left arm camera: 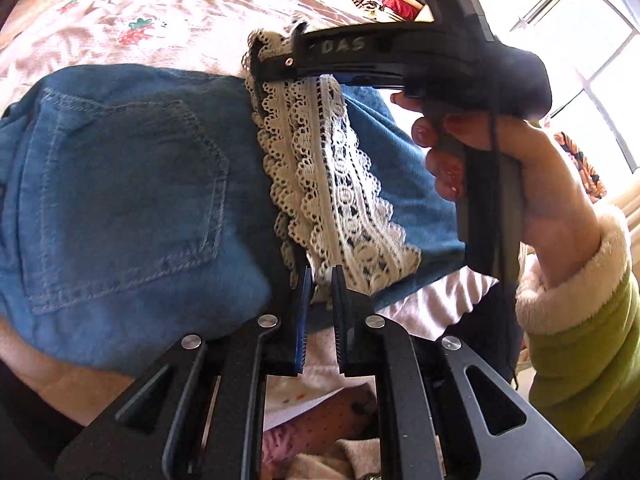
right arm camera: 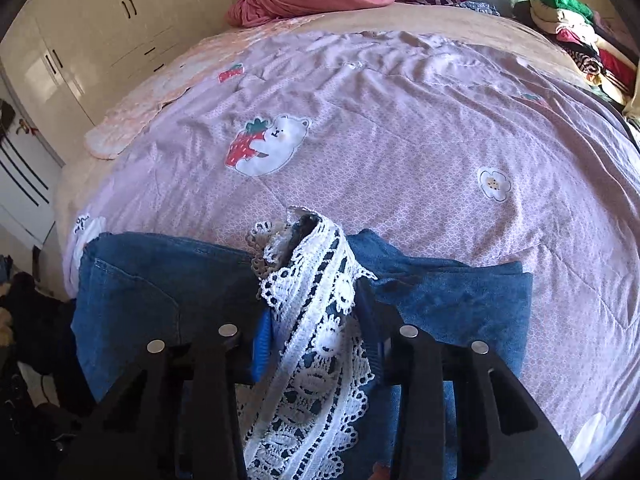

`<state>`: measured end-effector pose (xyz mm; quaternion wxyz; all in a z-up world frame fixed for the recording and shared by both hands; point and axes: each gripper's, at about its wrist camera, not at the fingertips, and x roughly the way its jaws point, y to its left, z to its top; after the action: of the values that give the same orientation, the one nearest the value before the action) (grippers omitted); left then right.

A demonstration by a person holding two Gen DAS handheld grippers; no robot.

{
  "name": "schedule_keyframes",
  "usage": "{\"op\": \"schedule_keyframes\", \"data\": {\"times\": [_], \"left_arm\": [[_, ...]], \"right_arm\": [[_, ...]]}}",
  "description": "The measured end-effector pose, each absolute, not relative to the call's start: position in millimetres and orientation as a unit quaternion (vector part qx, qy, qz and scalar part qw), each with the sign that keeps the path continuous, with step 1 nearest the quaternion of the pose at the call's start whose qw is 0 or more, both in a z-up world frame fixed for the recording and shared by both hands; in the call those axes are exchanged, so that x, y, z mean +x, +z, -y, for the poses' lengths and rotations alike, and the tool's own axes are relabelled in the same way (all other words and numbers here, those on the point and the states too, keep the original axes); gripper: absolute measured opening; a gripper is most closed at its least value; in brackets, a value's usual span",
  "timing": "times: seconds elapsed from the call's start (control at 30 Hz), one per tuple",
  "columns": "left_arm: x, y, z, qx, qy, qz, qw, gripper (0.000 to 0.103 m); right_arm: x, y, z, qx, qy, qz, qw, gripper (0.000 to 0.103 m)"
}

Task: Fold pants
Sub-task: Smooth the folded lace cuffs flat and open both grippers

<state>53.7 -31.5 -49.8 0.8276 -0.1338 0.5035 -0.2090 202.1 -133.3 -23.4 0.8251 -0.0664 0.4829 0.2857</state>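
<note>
Pants: blue denim pants [right arm camera: 448,292] with lace trim [right arm camera: 316,320], on the bed [right arm camera: 400,120].
Left hand-held gripper [left arm camera: 322,292]: clamped on the lace hem.
Right hand-held gripper [right arm camera: 316,312]: partly closed, pinching the lace trim.

One pair of denim pants [right arm camera: 440,292] with one lace hem band [right arm camera: 320,320] is lying on one bed [right arm camera: 400,120], two grippers [left arm camera: 320,304] [right arm camera: 320,344] showing.

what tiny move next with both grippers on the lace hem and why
Probably lift both ends together and carry the hem toward the waist. The left gripper and right gripper each pinch the lace hem, while the jeans lie flat on the bed.
</note>
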Motion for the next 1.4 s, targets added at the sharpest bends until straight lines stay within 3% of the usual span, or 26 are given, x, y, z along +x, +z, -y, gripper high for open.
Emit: {"op": "schedule_keyframes", "data": {"times": [0.23,0.5,0.77,0.93,1.03,1.2,1.33,1.4], "left_arm": [[53,-60,32,-0.132,-0.202,-0.513,0.823,0.005],[61,-60,39,-0.128,-0.201,-0.511,0.826,0.005],[58,-62,47,-0.110,-0.194,-0.507,0.833,0.006],[57,-57,49,-0.095,-0.189,-0.504,0.837,0.008],[55,-55,48,-0.092,-0.184,-0.502,0.840,0.013],[50,-42,42,-0.082,-0.171,-0.488,0.852,0.032],[46,-31,37,-0.077,-0.164,-0.470,0.864,0.034],[44,-26,34,-0.074,-0.158,-0.464,0.868,0.040]], "right_arm": [[192,-9,142,-0.053,0.306,-0.457,0.833,0.062],[137,14,193,-0.075,0.305,-0.404,0.859,0.062],[87,-24,222,-0.160,0.247,-0.424,0.856,0.062],[83,-52,239,-0.133,0.237,-0.439,0.856,0.063],[81,-51,241,-0.122,0.232,-0.437,0.860,0.062],[69,-35,249,-0.101,0.236,-0.429,0.866,0.067],[58,-16,254,-0.070,0.243,-0.413,0.875,0.075],[52,-7,254,-0.068,0.243,-0.402,0.880,0.076]]}}
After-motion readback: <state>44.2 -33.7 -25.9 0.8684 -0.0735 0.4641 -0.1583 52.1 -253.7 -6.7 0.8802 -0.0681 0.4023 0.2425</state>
